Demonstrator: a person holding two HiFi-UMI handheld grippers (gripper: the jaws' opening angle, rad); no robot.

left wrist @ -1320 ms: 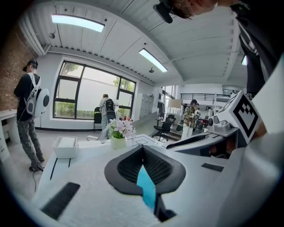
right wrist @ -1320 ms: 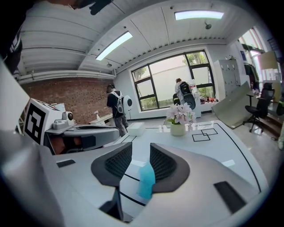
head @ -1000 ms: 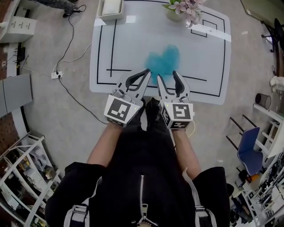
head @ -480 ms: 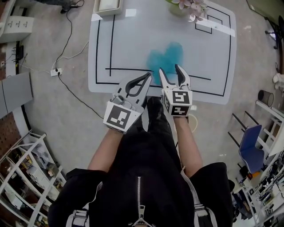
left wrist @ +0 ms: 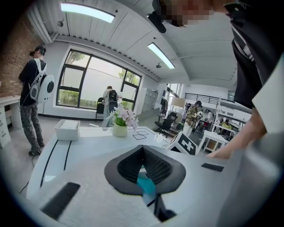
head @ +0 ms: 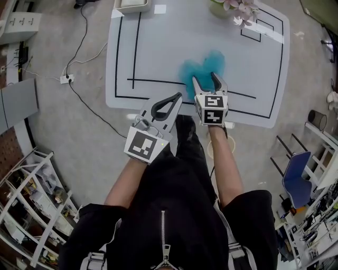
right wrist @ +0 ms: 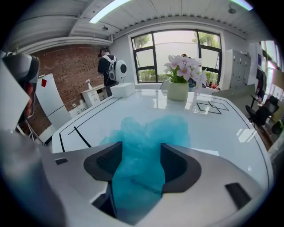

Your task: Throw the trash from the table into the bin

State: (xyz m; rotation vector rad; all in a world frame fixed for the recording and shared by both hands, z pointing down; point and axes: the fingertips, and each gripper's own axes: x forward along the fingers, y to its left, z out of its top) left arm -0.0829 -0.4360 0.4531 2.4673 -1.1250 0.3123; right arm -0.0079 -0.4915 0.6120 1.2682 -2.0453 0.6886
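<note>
A crumpled blue plastic bag [head: 203, 67] lies in the middle of the white table [head: 158, 52]. My right gripper [head: 205, 77] points down at the bag's near side. Its jaws have just been opening, and they stand open with the blue bag [right wrist: 146, 142] between them. My left gripper [head: 178, 96] hovers at the table's near edge, left of the right one, with its tips together and nothing held. In the left gripper view, a bit of blue shows behind the left gripper's [left wrist: 143, 148] shut tips.
A white tray [head: 132, 5] stands at the table's far left corner and a flower pot [head: 237, 8] at the far right. Cables [head: 84, 100] run over the floor on the left. A small dark bin [head: 316, 118] and a blue chair [head: 296, 179] stand at the right.
My right gripper has moved forward over the table's edge and down onto the blue bag. The left gripper has stayed near the table's edge.
</note>
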